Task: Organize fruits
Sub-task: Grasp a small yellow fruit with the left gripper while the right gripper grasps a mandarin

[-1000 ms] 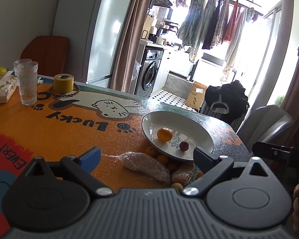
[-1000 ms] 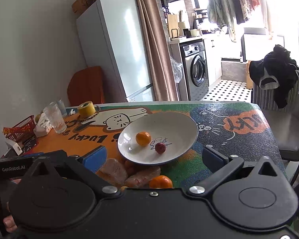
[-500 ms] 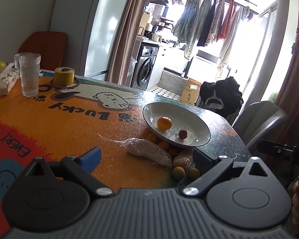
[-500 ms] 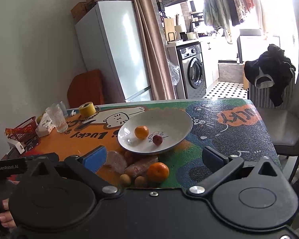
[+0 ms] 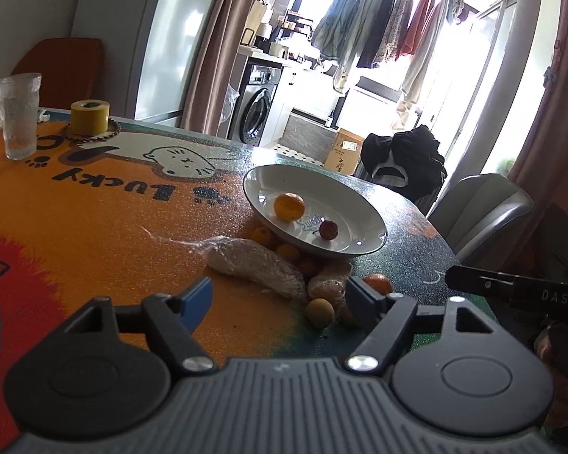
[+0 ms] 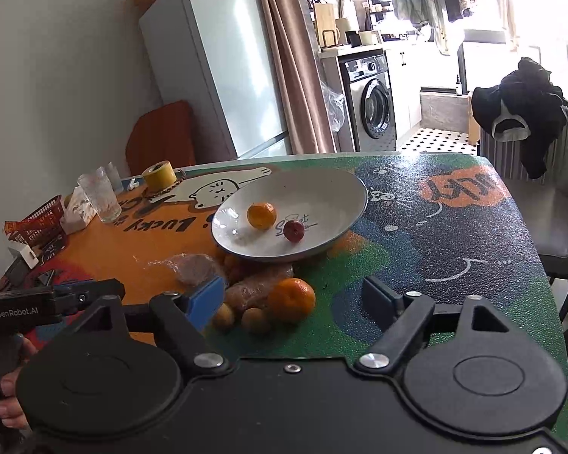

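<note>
Clutter lines the far left of our desk: a drinking glass, a yellow tape roll, a red basket and a tissue pack. Behind the desk stand a fridge and a washing machine; a grey chair sits at the right edge.

We see a white plate tilted up, its near rim propped on the loose fruit beneath. In it lie one mandarin and one small red fruit, near each other but apart.

Just in front of the plate the fruit pile holds a plastic-wrapped long piece, its long axis running from upper left to lower right in the left view, another mandarin and two small tan round fruits touching one another.

Our left gripper and right gripper have both just been closing their fingers; each pair still stands apart, pressing on nothing, low above the pile.
</note>
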The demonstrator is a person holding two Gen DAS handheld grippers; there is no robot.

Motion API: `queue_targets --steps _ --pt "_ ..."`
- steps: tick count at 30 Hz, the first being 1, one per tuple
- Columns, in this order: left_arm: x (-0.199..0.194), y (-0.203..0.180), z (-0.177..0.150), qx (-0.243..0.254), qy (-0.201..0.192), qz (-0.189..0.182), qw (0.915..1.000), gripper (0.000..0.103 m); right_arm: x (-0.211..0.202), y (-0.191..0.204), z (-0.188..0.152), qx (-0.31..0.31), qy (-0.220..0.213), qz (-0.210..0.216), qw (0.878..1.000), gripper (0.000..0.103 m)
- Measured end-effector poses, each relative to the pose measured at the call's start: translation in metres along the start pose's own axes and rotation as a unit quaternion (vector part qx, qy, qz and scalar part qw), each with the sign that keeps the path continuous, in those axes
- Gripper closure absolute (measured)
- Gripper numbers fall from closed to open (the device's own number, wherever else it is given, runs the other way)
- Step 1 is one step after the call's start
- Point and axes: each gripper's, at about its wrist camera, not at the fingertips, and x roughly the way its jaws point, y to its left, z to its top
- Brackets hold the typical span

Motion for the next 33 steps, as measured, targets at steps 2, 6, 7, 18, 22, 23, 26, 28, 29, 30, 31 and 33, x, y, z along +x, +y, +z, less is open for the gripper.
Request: queue_targets --steps 2,6,7,18,22,23,26,28,29,30,31,33 --pt "0.009 -0.003 0.000 -0.005 0.006 -0.001 1.0000 0.030 0.005 -0.003 0.000 0.003 0.003 0.005 1.000 0.025" --pt "0.023 -0.009 0.003 -0.007 0.012 -0.004 0.9999 0.033 0.015 -0.010 0.002 0.003 0.011 0.008 1.000 0.029" --pt "0.026 -0.011 0.003 -0.008 0.012 -0.007 0.9999 0.033 0.017 -0.012 0.003 0.005 0.013 0.008 1.000 0.029" --pt "0.067 -0.022 -0.008 0.000 0.042 -0.017 0.9990 0.041 0.037 -0.018 0.001 0.005 0.029 0.013 0.999 0.035" --pt "0.077 -0.019 -0.011 -0.006 0.048 -0.019 0.9986 0.046 0.040 -0.022 0.001 0.013 0.030 0.013 0.999 0.035" --pt "0.079 -0.019 -0.011 -0.007 0.049 -0.020 0.9986 0.049 0.041 -0.022 0.001 0.014 0.031 0.013 0.999 0.035" --pt "0.085 -0.018 -0.014 -0.012 0.055 -0.025 0.9981 0.062 0.042 -0.022 0.000 0.016 0.035 0.013 0.999 0.035" --pt "0.088 -0.016 -0.016 -0.017 0.060 -0.033 0.9975 0.073 0.043 -0.022 -0.001 0.013 0.036 0.013 0.999 0.035" --pt "0.090 -0.015 -0.016 -0.022 0.061 -0.039 0.9972 0.079 0.044 -0.021 -0.001 0.011 0.037 0.012 0.999 0.035" --pt "0.090 -0.014 -0.017 -0.025 0.061 -0.043 0.9969 0.080 0.045 -0.021 -0.001 0.010 0.037 0.010 0.999 0.035" --pt "0.089 -0.014 -0.017 -0.024 0.059 -0.042 0.9971 0.080 0.045 -0.021 -0.001 0.010 0.038 0.009 0.999 0.035" --pt "0.087 -0.013 -0.017 -0.022 0.056 -0.040 0.9974 0.080 0.048 -0.020 0.000 0.009 0.039 0.007 0.999 0.035"
